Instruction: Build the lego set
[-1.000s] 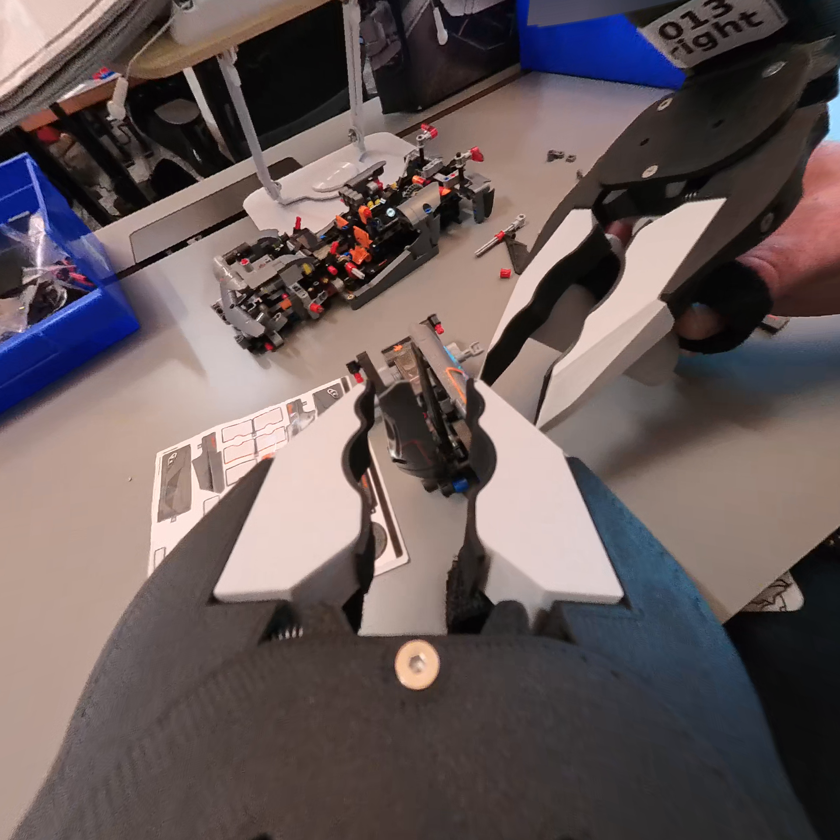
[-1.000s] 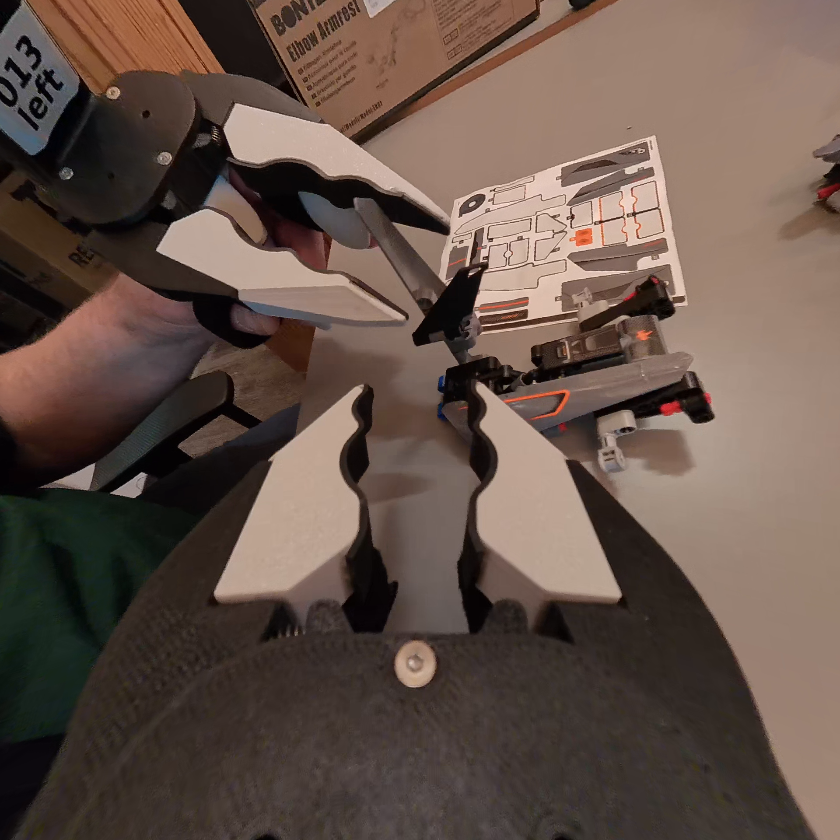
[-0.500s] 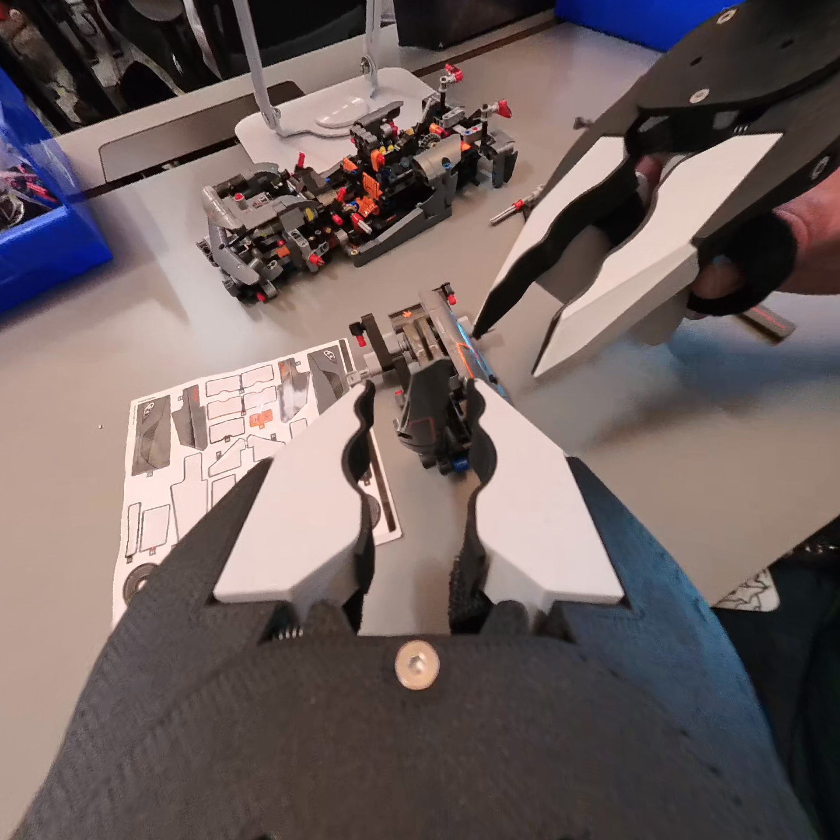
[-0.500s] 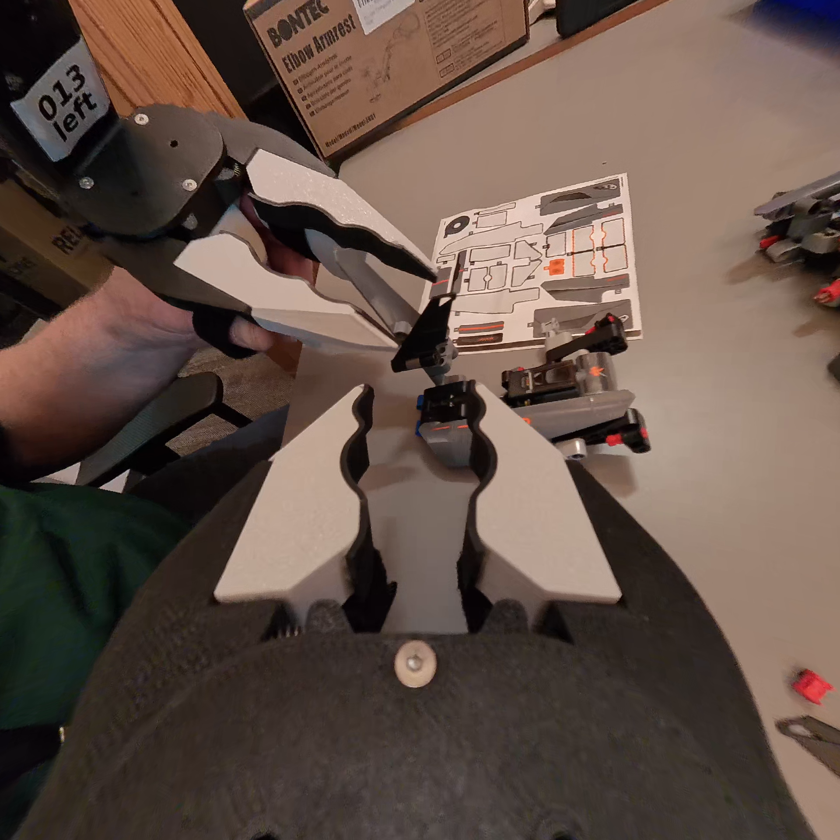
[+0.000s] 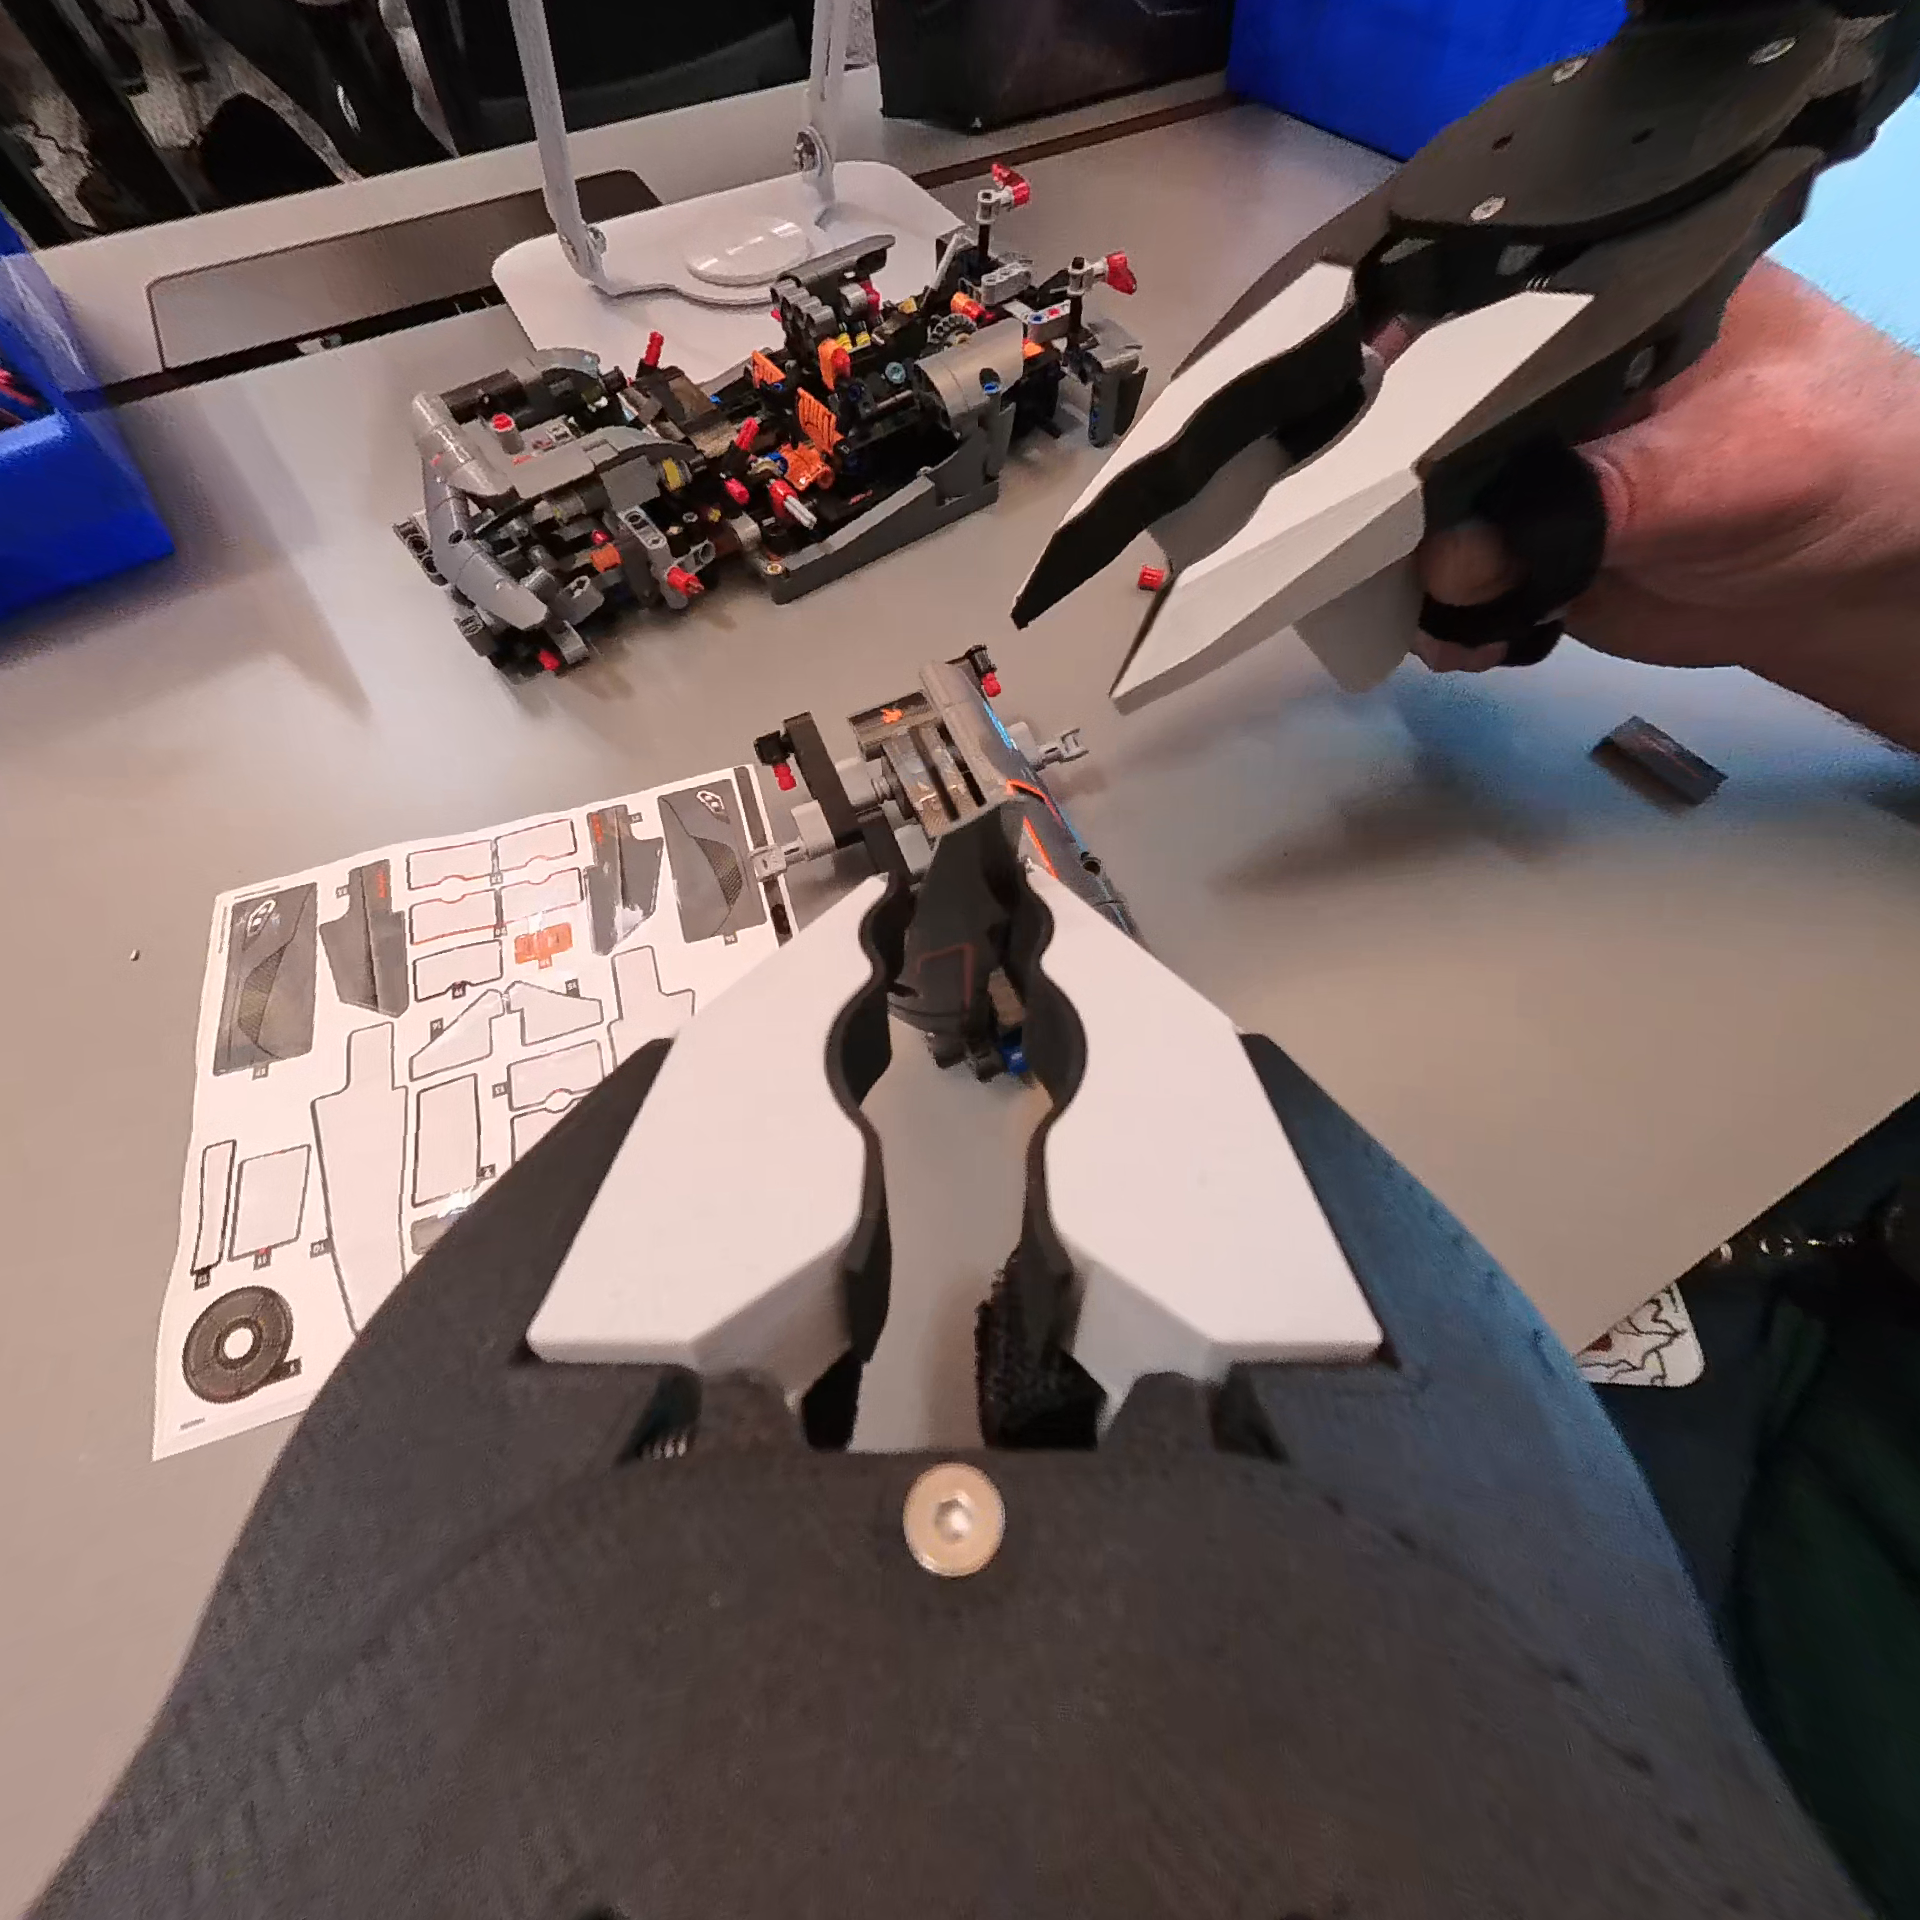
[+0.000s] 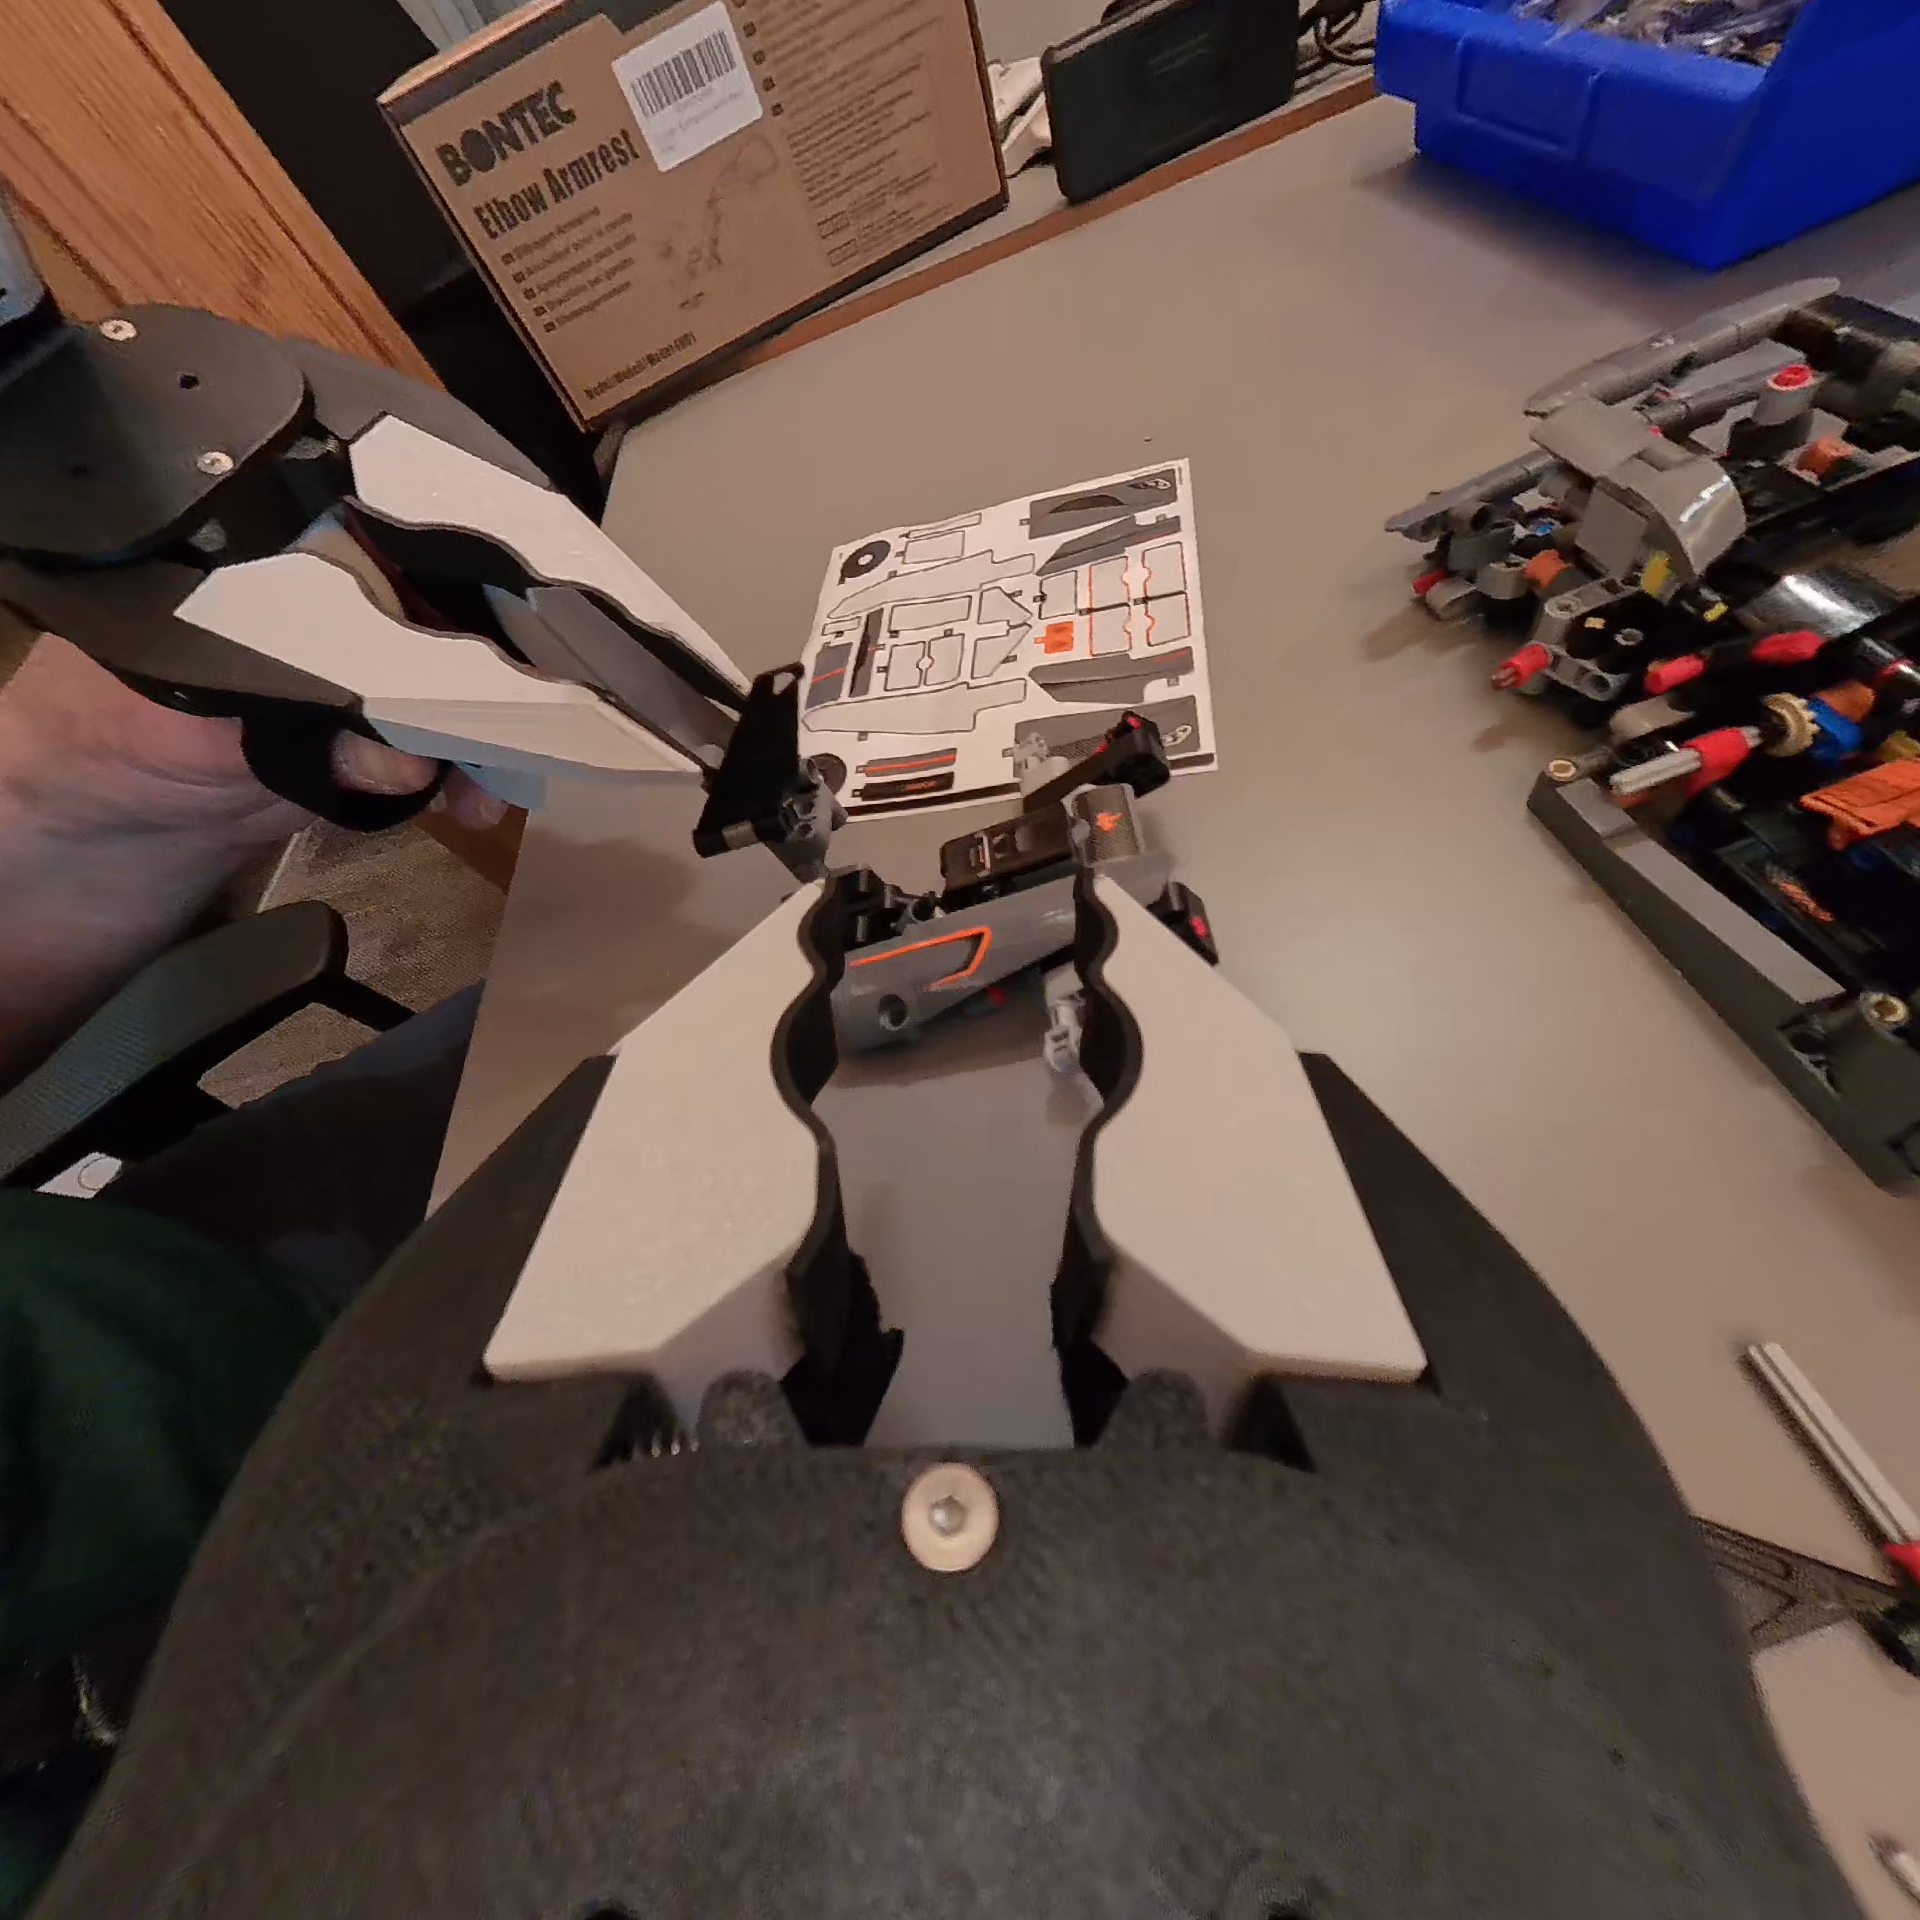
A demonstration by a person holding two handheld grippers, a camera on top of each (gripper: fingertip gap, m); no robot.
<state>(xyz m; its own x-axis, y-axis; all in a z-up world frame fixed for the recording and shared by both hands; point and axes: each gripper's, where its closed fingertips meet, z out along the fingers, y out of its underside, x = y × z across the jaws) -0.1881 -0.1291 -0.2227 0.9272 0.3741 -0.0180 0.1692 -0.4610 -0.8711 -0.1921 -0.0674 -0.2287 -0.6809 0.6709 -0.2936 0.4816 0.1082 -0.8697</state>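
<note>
Left tool (image 5: 961,914) pinches the black panel at one end of the grey subassembly (image 5: 935,769), which runs away from it along the counter (image 5: 1455,987); right tool (image 5: 1070,660) hangs beyond, empty. From the right view, right tool (image 6: 951,914) gapes just before the subassembly (image 6: 935,977), nearer its free end, long axis crosswise, left tool (image 6: 707,727) gripping the panel (image 6: 758,758).

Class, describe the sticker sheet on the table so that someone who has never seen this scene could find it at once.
Start at the grey table and find the big unfinished model car at its far side. Nearer than that lies a small grey and orange model part, and the sticker sheet lies flat just to its left. It is the only white paper there, printed with dark panel shapes.
</note>
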